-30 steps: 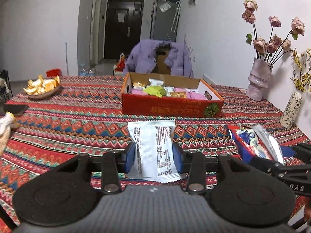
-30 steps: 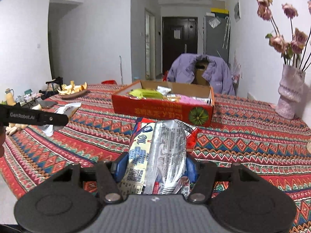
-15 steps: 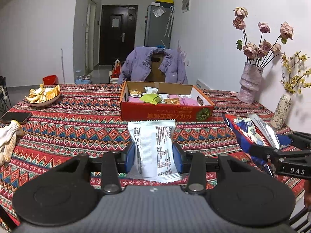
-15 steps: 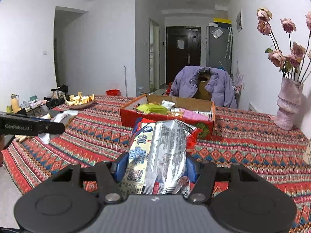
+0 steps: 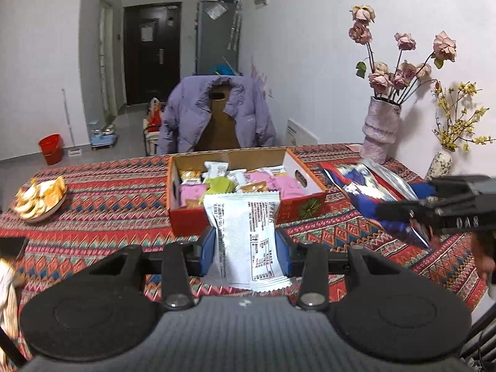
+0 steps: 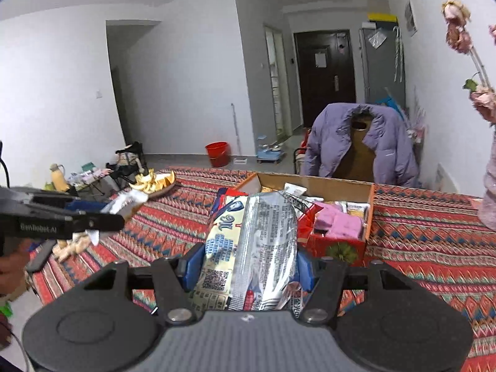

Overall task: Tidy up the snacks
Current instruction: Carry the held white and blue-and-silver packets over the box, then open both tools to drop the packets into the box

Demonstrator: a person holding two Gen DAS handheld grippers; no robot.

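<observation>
My left gripper (image 5: 245,245) is shut on a white snack packet (image 5: 246,232) and holds it above the table, in front of the red cardboard box (image 5: 297,210). The box holds several pink, green and white snack packs. My right gripper (image 6: 248,266) is shut on a large silver, blue and red snack bag (image 6: 251,241), held above the table near the box (image 6: 338,246). The right gripper and its bag (image 5: 372,192) show at the right of the left wrist view. The left gripper shows at the left of the right wrist view (image 6: 62,217).
The table has a red patterned cloth (image 5: 102,214). A plate of orange peel (image 5: 40,198) sits at the left. A pink vase of dried roses (image 5: 381,130) and a small vase (image 5: 438,164) stand at the right by the wall. A chair with a purple jacket (image 5: 217,114) stands behind the table.
Both grippers have risen and moved toward the box with their packets still held. The views now look down into the box from higher up.
</observation>
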